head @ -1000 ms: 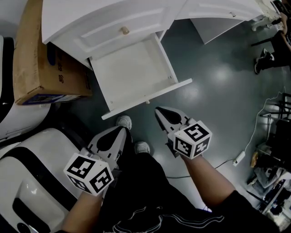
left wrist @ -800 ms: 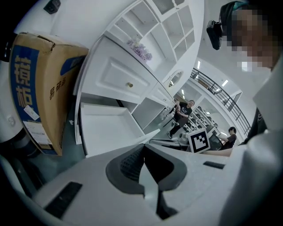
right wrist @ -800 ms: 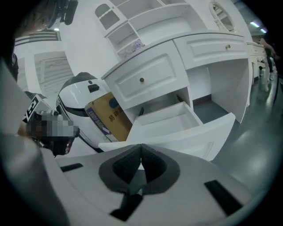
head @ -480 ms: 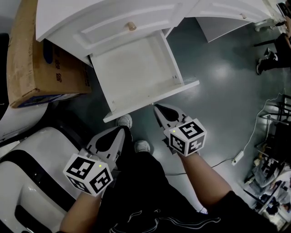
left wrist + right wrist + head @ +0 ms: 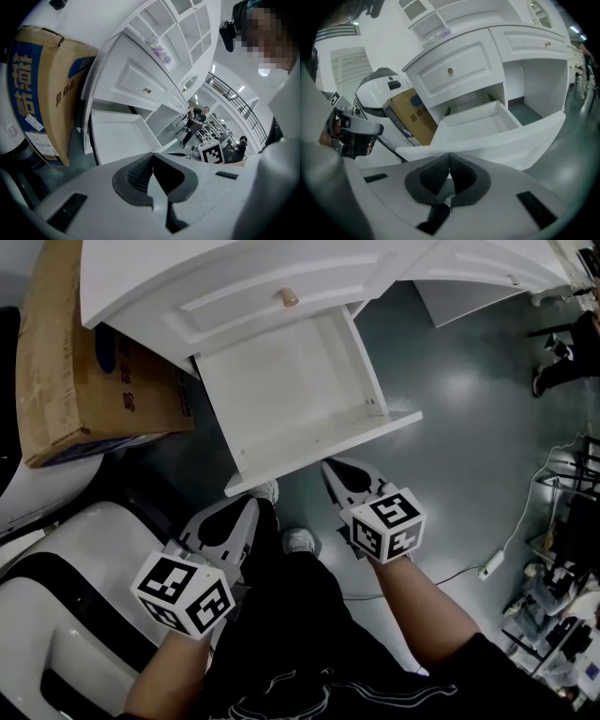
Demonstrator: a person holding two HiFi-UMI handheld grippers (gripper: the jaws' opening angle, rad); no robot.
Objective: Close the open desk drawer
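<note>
Drawer (image 5: 292, 382) stood pulled well out of the white desk (image 5: 169, 277), its front panel facing me. My right gripper (image 5: 329, 467) had its jaws pressed together on nothing, tip just beside that panel's edge. My left gripper (image 5: 251, 505) was likewise closed and empty, near the panel's left end.

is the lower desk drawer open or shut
Open. The drawer stands pulled far out of the desk, and both the head view and the right gripper view show its bare white inside.
</note>
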